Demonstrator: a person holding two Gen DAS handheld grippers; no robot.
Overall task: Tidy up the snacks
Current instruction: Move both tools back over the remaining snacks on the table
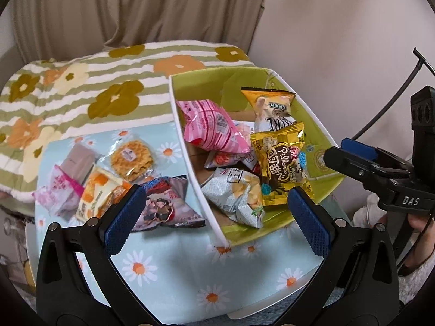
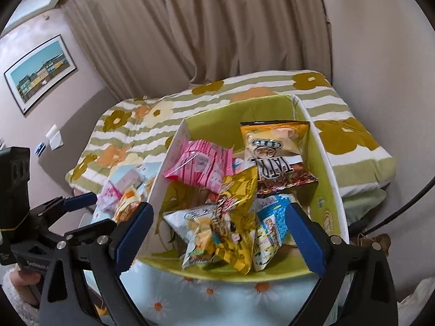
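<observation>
A green box with white rims [image 1: 187, 146] [image 2: 334, 179] stands on the daisy-print table and holds several snack packs: a pink pack [image 1: 212, 127] [image 2: 198, 165], a yellow pack [image 1: 282, 163] [image 2: 239, 217], a silver pack [image 1: 239, 198] [image 2: 195, 225] and an orange-topped pack [image 1: 269, 106] [image 2: 274, 141]. Left of the box lie loose snacks: a purple pack [image 1: 165, 203], an orange-white pack [image 1: 98, 193], a waffle [image 1: 130, 157] and a pink pack [image 1: 59, 190]. My left gripper [image 1: 214, 217] is open and empty above the box's near corner. My right gripper [image 2: 220, 231] is open and empty over the box.
A flowered green-striped quilt [image 1: 81, 87] lies on the bed behind the table. Beige curtains [image 2: 217, 27] hang at the back. The right gripper's body [image 1: 380, 174] sits at the box's right side in the left wrist view.
</observation>
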